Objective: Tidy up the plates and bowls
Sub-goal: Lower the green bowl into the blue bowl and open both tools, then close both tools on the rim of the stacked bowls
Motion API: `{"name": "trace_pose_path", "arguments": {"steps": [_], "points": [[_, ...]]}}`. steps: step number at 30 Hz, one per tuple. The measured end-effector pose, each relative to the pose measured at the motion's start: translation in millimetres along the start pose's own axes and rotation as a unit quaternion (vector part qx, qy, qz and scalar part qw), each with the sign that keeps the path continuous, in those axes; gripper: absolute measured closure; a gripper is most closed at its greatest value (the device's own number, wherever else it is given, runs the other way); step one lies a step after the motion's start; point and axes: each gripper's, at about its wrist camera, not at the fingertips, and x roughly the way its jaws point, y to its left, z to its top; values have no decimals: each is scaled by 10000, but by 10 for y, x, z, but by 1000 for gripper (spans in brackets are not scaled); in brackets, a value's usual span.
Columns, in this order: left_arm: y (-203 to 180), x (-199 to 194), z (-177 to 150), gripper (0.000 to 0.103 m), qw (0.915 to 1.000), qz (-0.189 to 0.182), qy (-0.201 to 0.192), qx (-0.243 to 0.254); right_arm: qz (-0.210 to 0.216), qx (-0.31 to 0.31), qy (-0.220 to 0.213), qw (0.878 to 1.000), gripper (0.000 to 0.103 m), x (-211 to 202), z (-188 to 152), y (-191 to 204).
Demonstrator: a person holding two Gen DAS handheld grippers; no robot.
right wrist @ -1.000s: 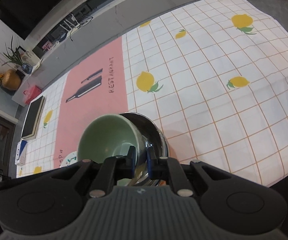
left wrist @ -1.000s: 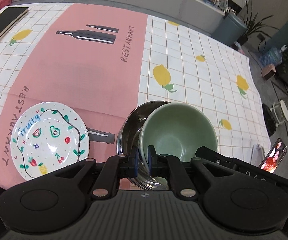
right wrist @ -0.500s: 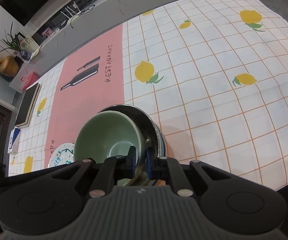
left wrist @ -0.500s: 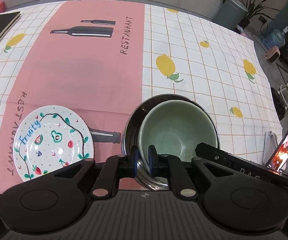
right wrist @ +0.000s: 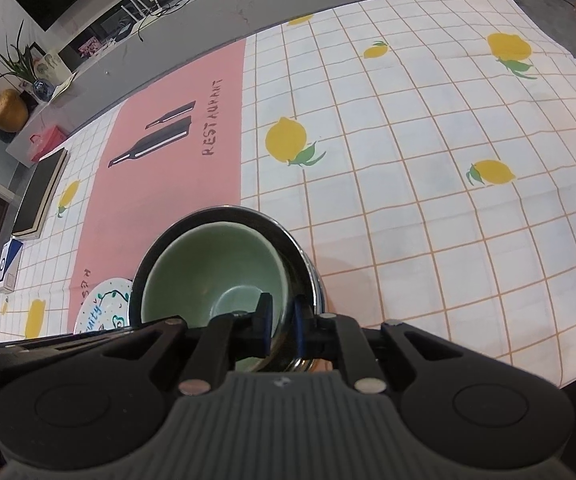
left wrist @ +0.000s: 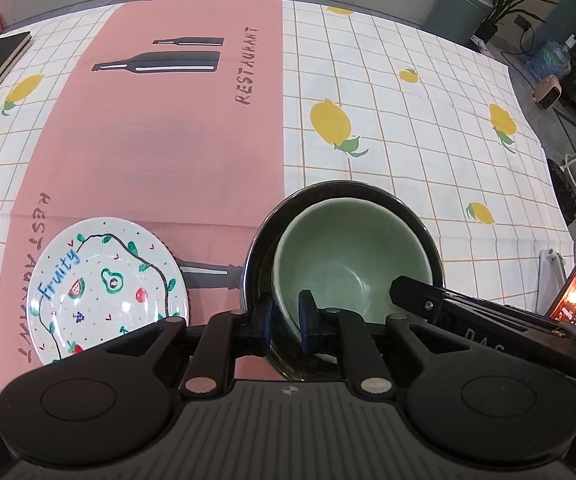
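Right now the green bowl (left wrist: 352, 264) sits inside the steel bowl (left wrist: 330, 196), low and centre in both views, on the lemon-print tablecloth (left wrist: 408, 128). The left gripper (left wrist: 286, 320) has its jaws drawn narrow over the green bowl's near rim, one blue pad inside, one outside. The right gripper (right wrist: 282, 322) is pinched the same way on the opposite side of that rim, though whether its outer pad also takes in the steel wall I cannot tell. The fruit-painted plate (left wrist: 104, 288) lies at lower left, just beside the bowls.
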Motion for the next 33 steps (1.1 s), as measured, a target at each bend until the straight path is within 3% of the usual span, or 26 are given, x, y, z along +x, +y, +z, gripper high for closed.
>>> {"name": "trace_pose_path", "arguments": {"steps": [7, 13, 22, 27, 29, 33], "points": [[43, 9, 39, 84, 9999, -122, 85, -25, -27, -12, 36, 10000, 86, -7, 12, 20], [56, -36, 77, 76, 9997, -227, 64, 66, 17, -182, -27, 9998, 74, -94, 48, 65], [54, -439, 127, 57, 9964, -315, -663, 434, 146, -337, -545, 9978, 58, -448, 136, 59], [180, -583, 121, 34, 9882, -666, -1289, 486, 305, -121, -845, 9959, 44, -506, 113, -91], [261, -536, 114, 32, 9875, -714, -1366, 331, 392, 125, -809, 9959, 38, -447, 93, -199], [454, -315, 72, 32, 9876, -938, -1243, -202, 587, 753, -565, 9938, 36, -236, 6, -413]]}}
